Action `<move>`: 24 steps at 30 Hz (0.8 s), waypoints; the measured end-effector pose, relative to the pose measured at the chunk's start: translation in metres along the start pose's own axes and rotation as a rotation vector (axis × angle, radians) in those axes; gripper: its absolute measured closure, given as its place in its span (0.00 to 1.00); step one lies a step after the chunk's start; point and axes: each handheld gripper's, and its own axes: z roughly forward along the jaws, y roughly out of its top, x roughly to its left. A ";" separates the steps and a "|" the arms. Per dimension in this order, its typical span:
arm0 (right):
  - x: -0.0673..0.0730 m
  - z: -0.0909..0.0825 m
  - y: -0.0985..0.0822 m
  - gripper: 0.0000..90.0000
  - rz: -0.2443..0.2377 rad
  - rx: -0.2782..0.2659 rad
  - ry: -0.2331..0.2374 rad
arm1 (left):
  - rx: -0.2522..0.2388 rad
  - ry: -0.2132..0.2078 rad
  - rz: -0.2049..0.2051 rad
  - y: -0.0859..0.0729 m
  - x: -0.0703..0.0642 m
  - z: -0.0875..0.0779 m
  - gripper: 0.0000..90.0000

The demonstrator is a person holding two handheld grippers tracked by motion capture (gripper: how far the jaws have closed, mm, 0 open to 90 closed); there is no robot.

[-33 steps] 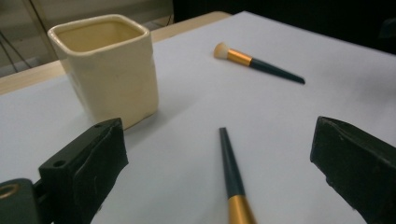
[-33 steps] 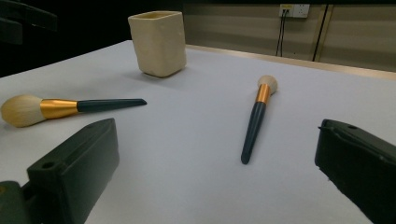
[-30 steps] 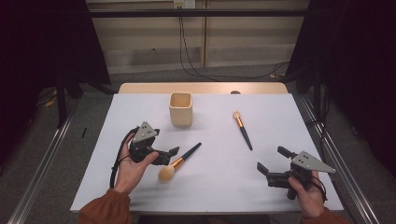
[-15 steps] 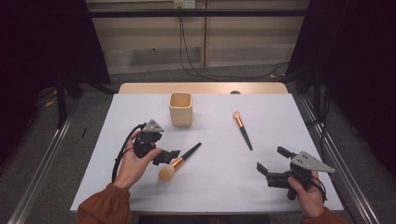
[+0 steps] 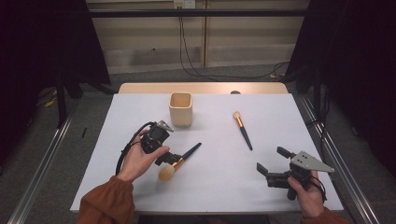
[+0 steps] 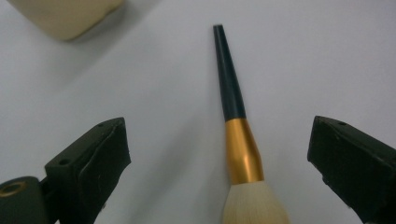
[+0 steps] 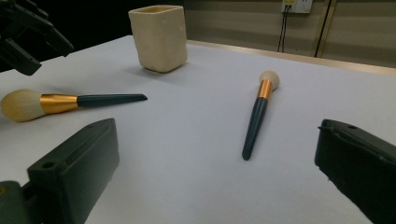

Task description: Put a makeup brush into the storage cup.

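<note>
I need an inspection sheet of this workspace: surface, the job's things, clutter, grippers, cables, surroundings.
Surface: white table top, bare wood strip at its far edge.
Job's things: large brush lying flat; small brush lying flat; beige cup upright.
Clutter: nothing seen.
Grippers: left gripper open, its fingers on either side of the large brush; right gripper open, holding nothing.
Cables: black loop at the left gripper; cables on the floor behind.
Surroundings: dark curtains, grey floor.

Two brushes [image 5: 179, 162] [image 5: 243, 129], one cup [image 5: 180, 109], two grippers [image 5: 166, 156] [image 5: 270, 161].
</note>
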 end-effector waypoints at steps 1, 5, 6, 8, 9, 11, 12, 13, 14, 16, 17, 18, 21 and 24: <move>0.000 0.000 0.000 0.00 0.005 -0.001 -0.002 | 0.000 0.000 0.000 0.000 0.000 0.000 0.06; 0.000 0.000 0.000 0.00 0.001 0.001 -0.001 | 0.054 0.013 0.008 0.005 0.000 0.004 0.05; 0.001 0.000 0.000 0.00 -0.001 0.002 0.001 | 0.075 0.013 0.011 0.006 0.000 0.005 0.05; 0.001 0.001 0.000 0.00 -0.001 0.002 0.001 | 0.106 0.015 0.001 0.009 0.000 0.007 0.05; 0.001 0.001 0.000 0.00 -0.002 0.004 0.002 | 0.131 0.013 0.008 0.010 0.000 0.008 0.05; 0.000 0.001 0.000 0.00 -0.010 0.012 0.002 | 0.175 0.005 0.028 0.013 -0.002 0.012 0.06; 0.001 0.001 0.000 0.00 -0.010 0.012 0.003 | 0.175 0.005 0.028 0.013 -0.002 0.012 0.06; 0.001 0.001 -0.001 0.00 -0.010 0.012 0.003 | 0.187 0.002 0.031 0.014 -0.004 0.014 0.06; 0.001 0.001 -0.001 0.00 -0.011 0.013 0.003 | 0.214 -0.006 0.039 0.015 -0.005 0.018 0.06; 0.001 0.001 -0.001 0.00 -0.009 0.011 0.003 | 0.230 -0.011 0.047 0.016 -0.006 0.019 0.06; 0.001 0.001 -0.001 0.00 -0.009 0.011 0.003 | 0.240 -0.008 0.050 0.017 -0.007 0.021 0.06; 0.001 0.001 -0.001 0.00 -0.009 0.012 0.002 | 0.242 -0.012 0.051 0.018 -0.007 0.022 0.06; 0.001 0.002 -0.001 0.00 -0.011 0.016 0.004 | 0.248 -0.016 0.052 0.021 -0.008 0.026 0.05; 0.001 0.002 -0.001 0.00 -0.011 0.017 0.003 | 0.280 -0.013 0.051 0.022 -0.009 0.031 0.05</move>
